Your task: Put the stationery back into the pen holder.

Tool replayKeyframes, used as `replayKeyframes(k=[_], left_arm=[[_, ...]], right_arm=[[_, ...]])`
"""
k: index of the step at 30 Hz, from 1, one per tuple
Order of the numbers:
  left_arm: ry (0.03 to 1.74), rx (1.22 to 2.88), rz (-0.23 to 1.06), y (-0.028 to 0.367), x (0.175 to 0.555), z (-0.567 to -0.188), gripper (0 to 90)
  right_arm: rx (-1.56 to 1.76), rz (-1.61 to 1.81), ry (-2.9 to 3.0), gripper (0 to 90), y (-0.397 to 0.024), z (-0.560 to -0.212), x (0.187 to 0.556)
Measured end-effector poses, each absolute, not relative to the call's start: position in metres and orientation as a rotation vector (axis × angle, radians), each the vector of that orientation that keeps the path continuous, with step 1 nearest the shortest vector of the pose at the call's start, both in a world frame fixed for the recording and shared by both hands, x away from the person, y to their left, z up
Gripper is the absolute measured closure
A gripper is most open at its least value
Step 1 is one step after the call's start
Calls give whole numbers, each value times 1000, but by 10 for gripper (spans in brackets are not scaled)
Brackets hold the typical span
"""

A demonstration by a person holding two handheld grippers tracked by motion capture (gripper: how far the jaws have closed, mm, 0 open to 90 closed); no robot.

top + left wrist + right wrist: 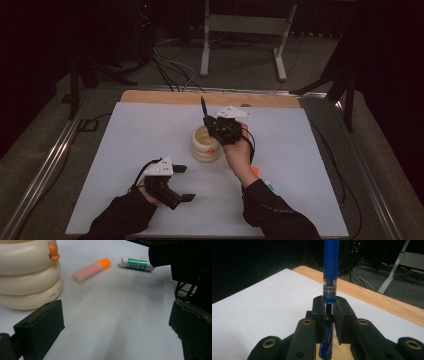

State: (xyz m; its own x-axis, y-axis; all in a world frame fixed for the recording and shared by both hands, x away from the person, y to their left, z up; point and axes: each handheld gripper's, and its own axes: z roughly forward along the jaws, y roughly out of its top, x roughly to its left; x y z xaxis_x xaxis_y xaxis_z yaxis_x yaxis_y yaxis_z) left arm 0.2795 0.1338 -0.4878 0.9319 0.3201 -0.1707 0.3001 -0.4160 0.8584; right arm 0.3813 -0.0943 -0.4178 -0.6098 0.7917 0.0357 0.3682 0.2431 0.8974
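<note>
Blue pen [331, 270] stands clamped upright in right hand-held gripper [329, 312].

Blue pen [331, 262] with clear printed band; cream ringed holder [28, 275] with orange knob; translucent orange highlighter [91, 269]; green-white glue stick [137, 264]; white desk [140, 135].

Off to the side on your white sheet

You have an orange highlighter [91, 269] and a green-labelled glue stick [137, 264] lying flat, near each other but apart, on the white board [150, 135]; a metal stand [245, 30] sits on the floor beyond.
</note>
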Motion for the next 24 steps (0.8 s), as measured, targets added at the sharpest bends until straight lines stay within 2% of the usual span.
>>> replayKeyframes(k=[24], left_arm=[[441,2024,21,134,280,-488,3]], right_arm=[[1182,1310,2095,790,-92,-437,389]])
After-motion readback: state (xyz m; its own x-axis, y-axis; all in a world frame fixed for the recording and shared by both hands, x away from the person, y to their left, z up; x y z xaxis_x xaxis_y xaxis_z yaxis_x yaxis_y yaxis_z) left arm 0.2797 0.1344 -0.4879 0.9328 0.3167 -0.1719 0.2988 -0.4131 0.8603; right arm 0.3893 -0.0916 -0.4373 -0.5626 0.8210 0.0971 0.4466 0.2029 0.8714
